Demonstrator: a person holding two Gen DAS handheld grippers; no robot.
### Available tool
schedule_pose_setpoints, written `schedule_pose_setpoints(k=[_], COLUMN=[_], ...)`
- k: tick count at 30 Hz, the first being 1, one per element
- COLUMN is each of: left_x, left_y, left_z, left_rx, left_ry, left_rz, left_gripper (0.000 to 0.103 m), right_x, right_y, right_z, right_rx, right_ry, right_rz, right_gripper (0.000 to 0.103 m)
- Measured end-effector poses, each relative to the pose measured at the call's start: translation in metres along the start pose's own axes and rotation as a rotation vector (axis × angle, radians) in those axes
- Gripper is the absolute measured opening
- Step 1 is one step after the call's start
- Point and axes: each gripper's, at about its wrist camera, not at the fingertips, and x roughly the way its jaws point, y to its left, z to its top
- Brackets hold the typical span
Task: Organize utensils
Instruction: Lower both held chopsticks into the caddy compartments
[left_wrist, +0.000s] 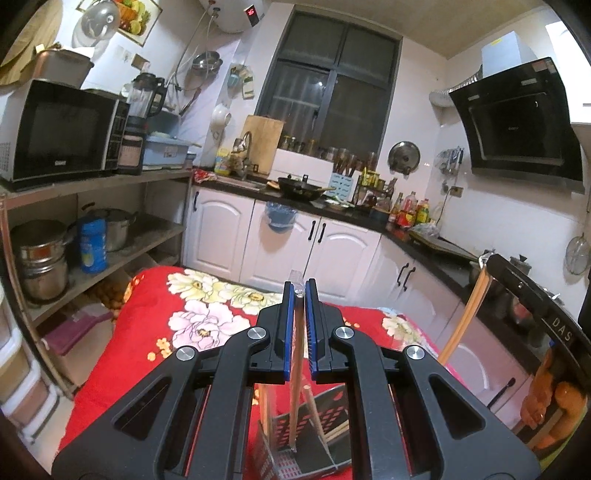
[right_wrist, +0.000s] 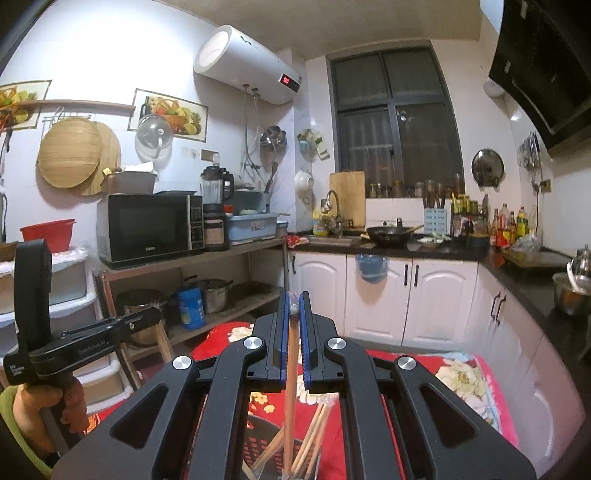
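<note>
Basically we hold the left gripper (left_wrist: 299, 291) pinched on one upright chopstick (left_wrist: 295, 387) and the right gripper (right_wrist: 294, 306) clamped on another chopstick (right_wrist: 290, 387), both tips aimed toward 6 o'clock into the perforated holder (left_wrist: 295, 421), likely so they drop in standing.

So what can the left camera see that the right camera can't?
Only the left wrist view shows the big black range hood and the right claw's handle at its edge. Only the right wrist view shows the red basin, the round bamboo boards on the wall, and the hand holding the left claw. Both show the microwave, the wok, the red flowered cloth, and a claw shut on a chopstick over the black holder.
</note>
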Motion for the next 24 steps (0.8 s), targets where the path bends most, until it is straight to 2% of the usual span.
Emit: schedule_pose_setpoints(k=[10,24], left_x=[0.022,0.03], left_y=[0.006,0.002], left_z=[-0.027,-0.053], left_rx=[-0.008,-0.012], left_ry=[0.066,0.133], left_rz=[0.006,-0.011], left_gripper=[0.004,0.004], right_x=[0.024,0.021], right_y=[-0.012,-0.026], right_z=[-0.036,-0.072], right_rx=[0.065,0.127], right_ry=[0.07,0.153], right_rz=[0.011,-0.001], right_gripper=[0.006,0.006])
